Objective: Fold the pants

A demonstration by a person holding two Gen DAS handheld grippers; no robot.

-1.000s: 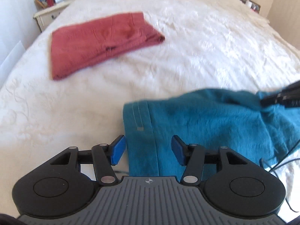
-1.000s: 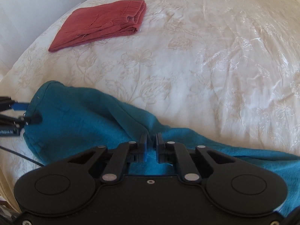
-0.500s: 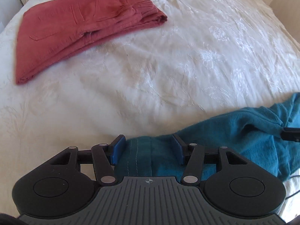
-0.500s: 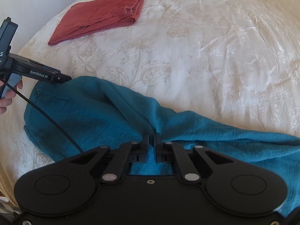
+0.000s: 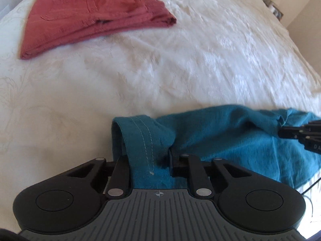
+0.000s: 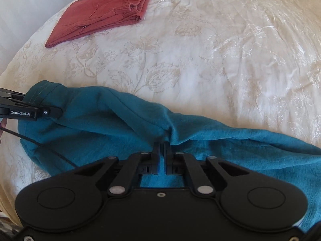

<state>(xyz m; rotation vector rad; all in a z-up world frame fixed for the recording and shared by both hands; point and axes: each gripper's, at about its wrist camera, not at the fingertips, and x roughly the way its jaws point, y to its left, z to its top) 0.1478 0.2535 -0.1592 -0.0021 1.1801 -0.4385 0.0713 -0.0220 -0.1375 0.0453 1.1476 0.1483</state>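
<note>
Teal pants point(image 6: 112, 124) lie crumpled along the near edge of the bed. My left gripper point(image 5: 148, 160) has closed around the stitched waistband end point(image 5: 140, 138), with a thick wad of cloth between its fingers; it also shows at the left of the right wrist view point(image 6: 48, 111). My right gripper point(image 6: 162, 150) is shut on a pinch of the teal cloth near the crotch seam. Its tip shows at the right edge of the left wrist view point(image 5: 293, 134). The pant legs point(image 6: 270, 146) trail off to the right.
Folded red pants point(image 5: 94, 18) lie at the far left of the white floral bedspread point(image 6: 220, 50). A black cable point(image 6: 40, 146) runs across the teal cloth from the left gripper. The bed's near edge is just below the pants.
My left gripper has moved onto the waistband and closed on it; it was open before. The waistband is now bunched and lifted. My right gripper has kept its pinch.
</note>
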